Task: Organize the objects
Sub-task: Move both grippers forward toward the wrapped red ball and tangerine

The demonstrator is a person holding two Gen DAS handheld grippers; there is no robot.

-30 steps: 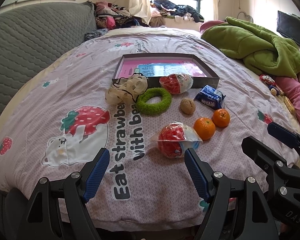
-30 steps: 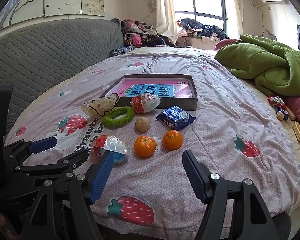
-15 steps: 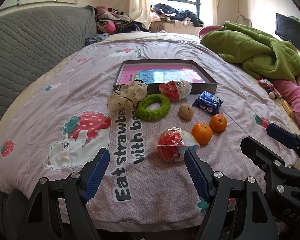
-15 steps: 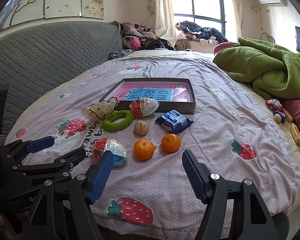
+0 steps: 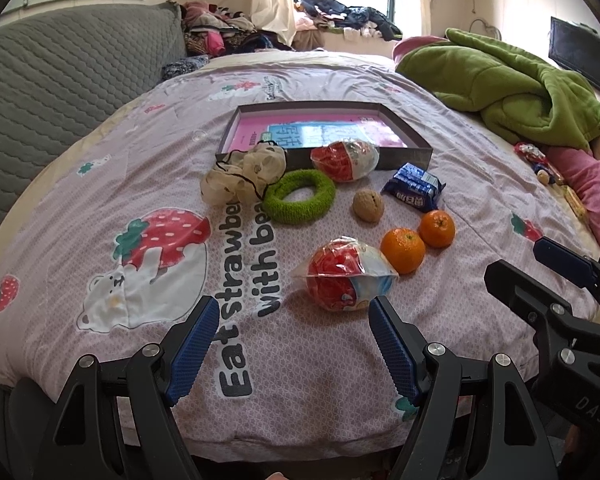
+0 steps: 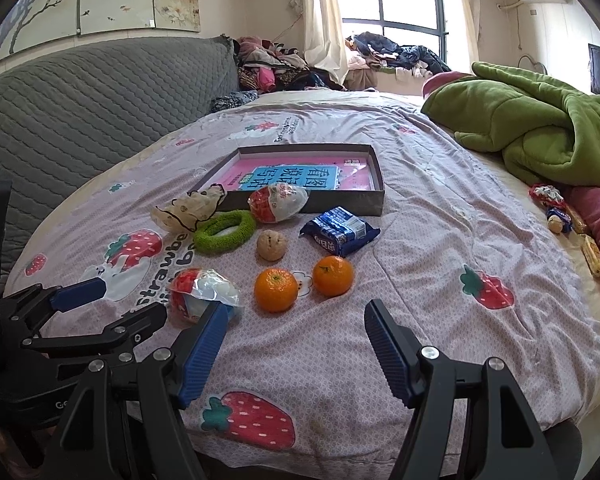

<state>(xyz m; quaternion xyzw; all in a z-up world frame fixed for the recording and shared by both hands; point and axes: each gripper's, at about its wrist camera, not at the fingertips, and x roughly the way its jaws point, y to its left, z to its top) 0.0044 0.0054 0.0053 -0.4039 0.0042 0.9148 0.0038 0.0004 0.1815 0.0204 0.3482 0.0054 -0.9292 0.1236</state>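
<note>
On the bedspread lie a near red wrapped ball [image 5: 342, 276] [image 6: 198, 294], two oranges [image 5: 403, 250] [image 5: 437, 228] [image 6: 275, 289] [image 6: 333, 275], a walnut [image 5: 368, 205] [image 6: 272, 244], a blue snack packet [image 5: 414, 192] [image 6: 338, 230], a green ring [image 5: 300, 196] [image 6: 224, 231], a cream scrunchie [image 5: 242, 176] [image 6: 188, 210] and a second wrapped ball [image 5: 344, 160] [image 6: 278, 202]. Behind them is a shallow grey box [image 5: 414, 136] [image 6: 376, 176] holding a pink book. My left gripper [image 5: 294, 344] is open and empty, just short of the near ball. My right gripper [image 6: 296, 344] is open and empty, in front of the oranges.
A green blanket [image 5: 512, 88] [image 6: 540, 128] is heaped at the right. Small toys and snacks [image 5: 540, 162] [image 6: 556, 208] lie by a pink pillow. A grey quilted headboard [image 5: 60, 80] runs along the left. Clothes are piled by the window.
Both grippers have drawn back and risen slightly, so the objects sit a little farther away. Both stay open. Nothing on the bed has moved.
</note>
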